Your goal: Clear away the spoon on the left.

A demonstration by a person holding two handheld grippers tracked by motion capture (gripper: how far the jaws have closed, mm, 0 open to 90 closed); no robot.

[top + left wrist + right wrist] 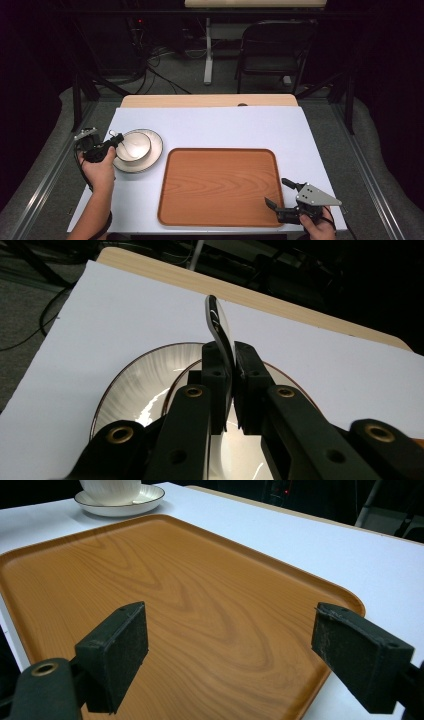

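The left gripper [227, 375] was clamped on a spoon [218, 325], whose handle stood up just beyond its jaws, above the bowl [134, 145] and plate [156, 150]. A straight, slow lift was advisable, so the bowl stayed undisturbed. The right gripper [235, 650] was spread wide over the tray [165, 585].

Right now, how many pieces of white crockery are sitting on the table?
2: a white bowl stands on a dark-rimmed white plate, left of the wooden tray. Anything inside the bowl may be hidden.
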